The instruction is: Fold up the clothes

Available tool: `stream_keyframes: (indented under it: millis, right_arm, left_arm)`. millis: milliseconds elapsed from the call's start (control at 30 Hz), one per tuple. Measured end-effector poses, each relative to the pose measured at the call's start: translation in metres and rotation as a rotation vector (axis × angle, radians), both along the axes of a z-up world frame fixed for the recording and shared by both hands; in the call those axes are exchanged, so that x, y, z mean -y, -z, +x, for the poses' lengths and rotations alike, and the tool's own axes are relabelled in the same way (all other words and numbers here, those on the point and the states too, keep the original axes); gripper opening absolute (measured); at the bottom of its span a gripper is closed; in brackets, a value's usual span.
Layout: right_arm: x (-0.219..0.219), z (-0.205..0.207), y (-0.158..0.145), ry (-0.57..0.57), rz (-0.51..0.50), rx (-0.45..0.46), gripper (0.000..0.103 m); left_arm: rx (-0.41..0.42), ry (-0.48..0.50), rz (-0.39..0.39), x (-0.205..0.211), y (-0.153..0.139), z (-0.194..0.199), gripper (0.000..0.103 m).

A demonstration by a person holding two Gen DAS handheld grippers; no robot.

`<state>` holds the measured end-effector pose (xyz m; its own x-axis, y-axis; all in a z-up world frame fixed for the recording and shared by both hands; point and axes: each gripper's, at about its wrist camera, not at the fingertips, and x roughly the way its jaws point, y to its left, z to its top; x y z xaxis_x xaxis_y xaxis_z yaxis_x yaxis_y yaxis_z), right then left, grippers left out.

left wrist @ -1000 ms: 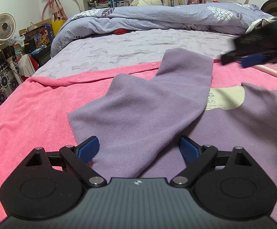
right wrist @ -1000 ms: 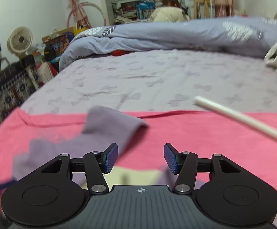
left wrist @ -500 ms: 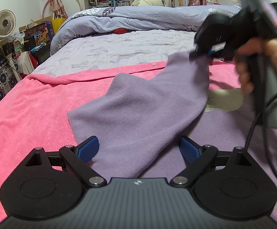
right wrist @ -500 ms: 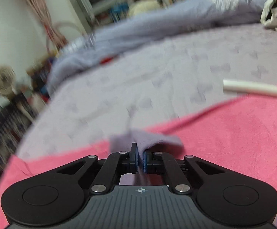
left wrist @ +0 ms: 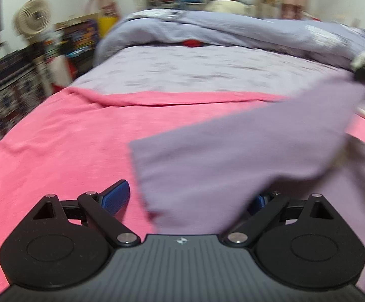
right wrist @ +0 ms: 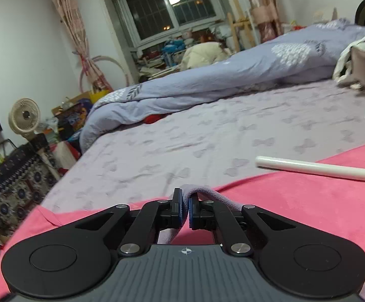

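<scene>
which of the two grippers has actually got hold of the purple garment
The right gripper: its jaws are shut on a fold of the purple garment. The left gripper is wide open, fabric lying loosely between its fingers.

A plain lilac garment (left wrist: pixel 245 151) lies on a bright pink towel (left wrist: pixel 69 138) over a pale purple bed sheet (right wrist: pixel 207 136) printed with darker bow shapes, beside a blue-grey duvet (right wrist: pixel 232 75) with white leaf motifs, a white tube (right wrist: pixel 318 170), and black claws with blue pads (left wrist: pixel 115 197).
</scene>
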<state>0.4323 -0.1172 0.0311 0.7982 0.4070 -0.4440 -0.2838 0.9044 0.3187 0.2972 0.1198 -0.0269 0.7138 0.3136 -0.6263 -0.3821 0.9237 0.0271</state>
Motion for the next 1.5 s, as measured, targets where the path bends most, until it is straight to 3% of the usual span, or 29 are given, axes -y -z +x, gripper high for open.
stream_keyframes:
  millis: [67,167,333,400,500,667,900,1000,1500]
  right_arm:
    - [0.005,-0.013,-0.007,0.012,0.006,0.030,0.006]
    - [0.011,-0.040,-0.033,0.004,0.012,0.118,0.006]
    - [0.017,-0.108,-0.048,-0.052,-0.127,0.243,0.006]
    - [0.021,-0.121,-0.027,-0.060,-0.199,0.185,0.006]
    - [0.028,-0.121,0.017,-0.041,-0.270,0.027,0.006]
    - [0.036,-0.119,0.032,-0.016,-0.308,-0.029,0.006]
    - [0.047,-0.116,0.054,0.020,-0.361,-0.107,0.006]
    - [0.052,-0.115,0.063,0.035,-0.384,-0.140,0.007]
    - [0.108,-0.139,0.052,0.193,-0.473,-0.090,0.016]
  left_arm:
    - [0.012,-0.065,0.005,-0.008,-0.002,-0.002,0.095]
    - [0.000,-0.151,0.092,-0.012,-0.003,-0.002,0.095]
    - [-0.028,-0.175,0.110,-0.020,-0.003,-0.008,0.095]
    - [-0.035,-0.175,0.103,-0.021,-0.004,-0.011,0.095]
    - [-0.036,-0.160,0.103,-0.021,-0.004,-0.015,0.095]
    - [-0.041,-0.152,0.151,-0.014,-0.003,-0.013,0.095]
    - [-0.013,-0.058,0.127,-0.014,-0.014,-0.030,0.098]
    - [-0.051,-0.041,0.114,-0.014,-0.010,-0.027,0.098]
    - [-0.082,-0.031,0.132,-0.014,-0.006,-0.026,0.099]
